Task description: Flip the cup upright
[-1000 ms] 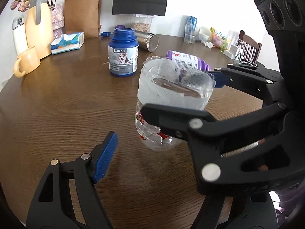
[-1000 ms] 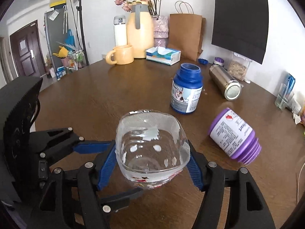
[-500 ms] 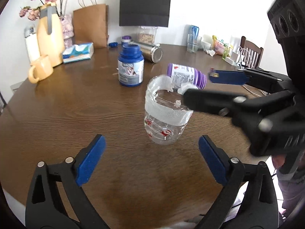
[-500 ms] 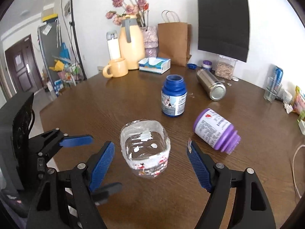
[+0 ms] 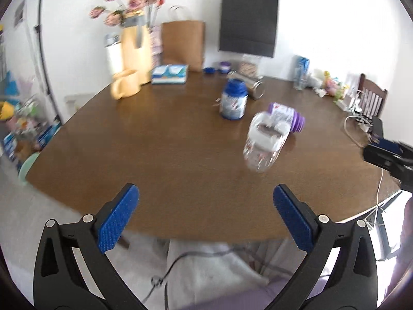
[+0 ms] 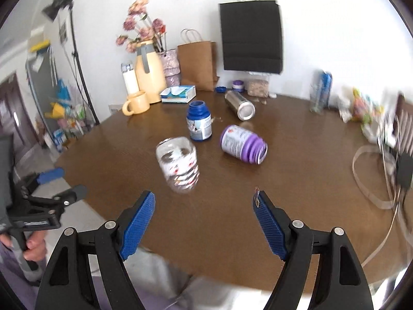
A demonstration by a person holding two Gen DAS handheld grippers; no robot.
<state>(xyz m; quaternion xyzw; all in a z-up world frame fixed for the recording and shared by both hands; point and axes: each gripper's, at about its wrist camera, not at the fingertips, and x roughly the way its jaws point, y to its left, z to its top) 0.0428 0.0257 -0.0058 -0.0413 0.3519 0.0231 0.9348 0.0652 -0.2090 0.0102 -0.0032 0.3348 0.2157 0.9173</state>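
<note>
A clear plastic cup [image 6: 179, 164] with red print stands upright, mouth up, on the brown round table [image 6: 296, 180]. It also shows in the left wrist view [image 5: 265, 144], a little blurred. My right gripper [image 6: 204, 219] is open and empty, pulled back near the table's front edge, with the cup ahead and slightly left. My left gripper [image 5: 205, 218] is open and empty, back at the table edge, with the cup ahead to the right. Nothing touches the cup.
A blue jar [image 6: 198, 124] stands behind the cup. A purple bottle [image 6: 242, 144] and a steel canister [image 6: 240, 104] lie on their sides. A yellow mug [image 6: 136, 102], jug, tissue box and paper bags stand at the back. Cables [image 6: 374, 175] lie at the right.
My right gripper opened and let go of the cup, which now stands on the table. Both grippers drew back toward the table's near edge.
</note>
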